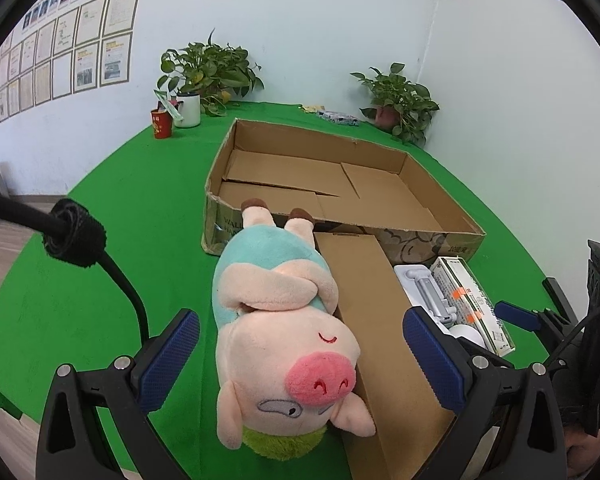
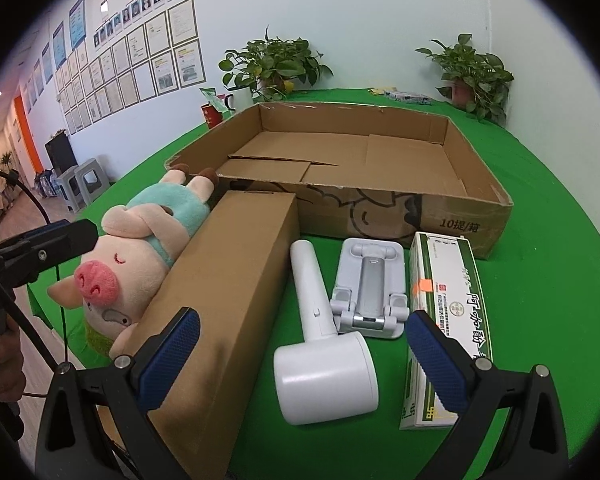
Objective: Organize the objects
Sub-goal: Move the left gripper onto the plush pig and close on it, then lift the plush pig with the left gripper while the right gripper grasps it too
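Left hand-held gripper (image 1: 300,364), left wrist view: jaws spread wide, nothing clamped. Blue pads sit either side of a plush pig (image 1: 278,340), clear of it. Pig lies on its back on the green tabletop (image 1: 100,300), snout near the camera, brown-tipped feet against the front wall of a large open cardboard tray (image 1: 332,184). Tray is empty, loose flaps lying flat on its floor. Closed brown carton (image 1: 376,320) lies just to the right of the pig, touching its side. Past the carton: a white folding stand (image 1: 424,284) and a green-and-white printed box (image 1: 474,304), partly hidden by the right-hand pad. Second gripper's blue tip shows at the right edge. At the back of the tabletop, two potted plants (image 1: 208,72), a white mug (image 1: 188,108), a red cup (image 1: 162,122).

Right hand-held gripper (image 2: 303,364), right wrist view: also fully open, holding nothing. Between its pads, on the tabletop, lies a white handheld device (image 2: 324,352) with a round head and long handle, head nearest the camera. Folding stand sits just beyond it, printed box to the right, brown carton to the left with the pig leaning on its far side. Cardboard tray stands behind all four. Left gripper's tip enters at the left edge near the pig's head.
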